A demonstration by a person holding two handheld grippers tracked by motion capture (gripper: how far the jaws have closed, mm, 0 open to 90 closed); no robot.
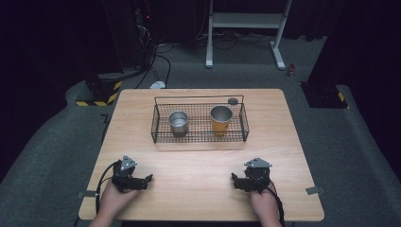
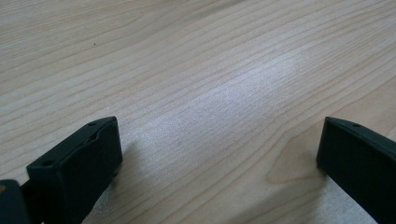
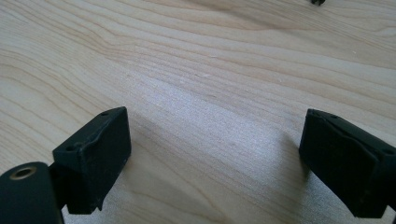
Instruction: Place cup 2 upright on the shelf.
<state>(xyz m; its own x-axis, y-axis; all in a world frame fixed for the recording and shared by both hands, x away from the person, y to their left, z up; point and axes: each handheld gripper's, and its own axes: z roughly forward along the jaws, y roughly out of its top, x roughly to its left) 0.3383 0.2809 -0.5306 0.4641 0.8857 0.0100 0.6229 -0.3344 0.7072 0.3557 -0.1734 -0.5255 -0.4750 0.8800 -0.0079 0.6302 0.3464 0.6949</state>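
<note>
**A:** What do you see from up high?

**B:** I see the big wooden table (image 1: 203, 165) in the middle of the frame, with dark floor all around its edges. The lower half of the table top is bare, so I have lots of room to move there.

**A:** Where is the wire basket?

**B:** The wire basket (image 1: 156, 124) sits in the upper middle of the table, near the far edge. Inside it stand a silver cup (image 1: 178, 122) on the left and an orange cup (image 1: 221, 119) on the right. They are apart from each other.

**A:** And your hands?

**B:** My left gripper (image 1: 146, 179) is at the lower left of the frame, low over the table. My right gripper (image 1: 234, 179) is at the lower right. Their tips point toward each other. Both are well apart from the basket.

**A:** Are the jaws holding anything?

**B:** No. In the left gripper view the jaws are spread wide, with bare wood between them. It is the same in the right gripper view.

**A:** Is anything in the way?

**B:** The basket's wire walls stand around the cups.
</note>
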